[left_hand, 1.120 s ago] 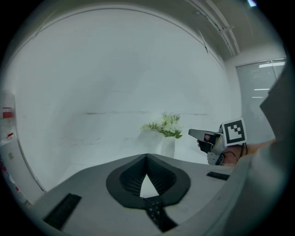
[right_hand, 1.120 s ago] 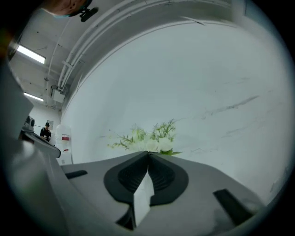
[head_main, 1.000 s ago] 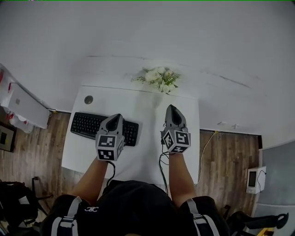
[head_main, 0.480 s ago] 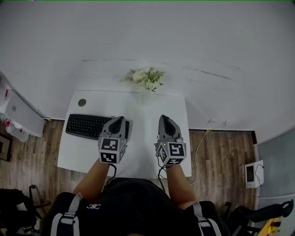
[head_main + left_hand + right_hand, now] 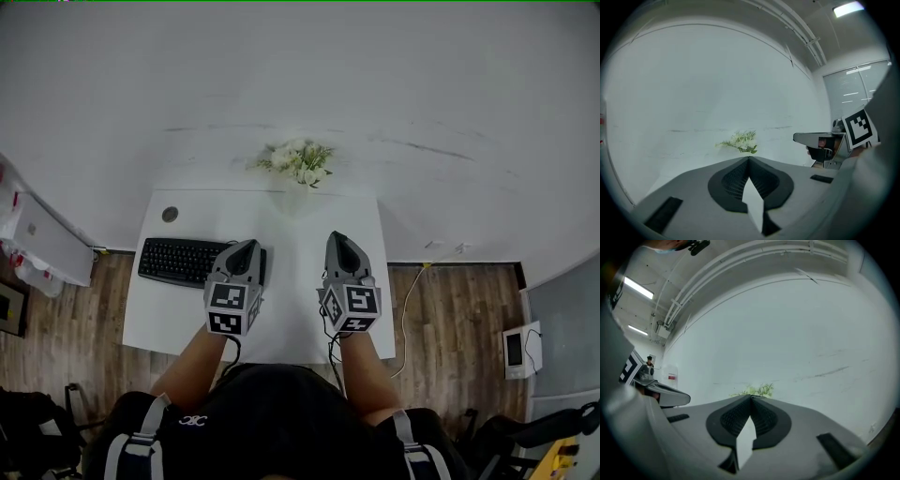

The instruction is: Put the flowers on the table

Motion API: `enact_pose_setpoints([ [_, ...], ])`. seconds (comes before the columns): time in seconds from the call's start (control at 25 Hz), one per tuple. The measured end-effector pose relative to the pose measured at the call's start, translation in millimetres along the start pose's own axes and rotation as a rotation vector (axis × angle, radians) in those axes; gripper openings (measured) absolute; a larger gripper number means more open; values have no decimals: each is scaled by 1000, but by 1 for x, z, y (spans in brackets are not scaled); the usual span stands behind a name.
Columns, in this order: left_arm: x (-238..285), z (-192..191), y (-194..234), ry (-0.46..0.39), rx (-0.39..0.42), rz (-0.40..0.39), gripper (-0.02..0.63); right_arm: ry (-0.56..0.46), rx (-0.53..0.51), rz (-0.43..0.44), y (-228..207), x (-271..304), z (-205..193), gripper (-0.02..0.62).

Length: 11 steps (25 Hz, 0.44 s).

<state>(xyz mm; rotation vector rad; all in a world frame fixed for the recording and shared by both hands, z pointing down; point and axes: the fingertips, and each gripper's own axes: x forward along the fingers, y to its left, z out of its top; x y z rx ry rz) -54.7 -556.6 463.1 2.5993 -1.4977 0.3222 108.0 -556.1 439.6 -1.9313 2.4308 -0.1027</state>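
Flowers (image 5: 298, 161) are sitting at the desk's (image 5: 300, 220) far edge by the wall while left gripper (image 5: 247, 247) and right gripper (image 5: 339, 238), fingers (image 5: 733, 180) pressed together on nothing, are drawing back toward the near edge, so the task is looking finished.

Grey left gripper (image 5: 247, 247), right gripper (image 5: 337, 237); black shirt (image 5: 272, 417).

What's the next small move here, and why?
Probably reach the right gripper forward toward the flowers: they stand at the far edge of the table, and both it and the left gripper are shut, empty and well short of them.
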Motion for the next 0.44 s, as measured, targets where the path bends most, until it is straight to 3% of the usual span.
enact_pose_setpoints([
  [0.44, 20, -1, -3, 7, 14, -21, 2, 14, 6, -16, -15, 9, -3, 0],
])
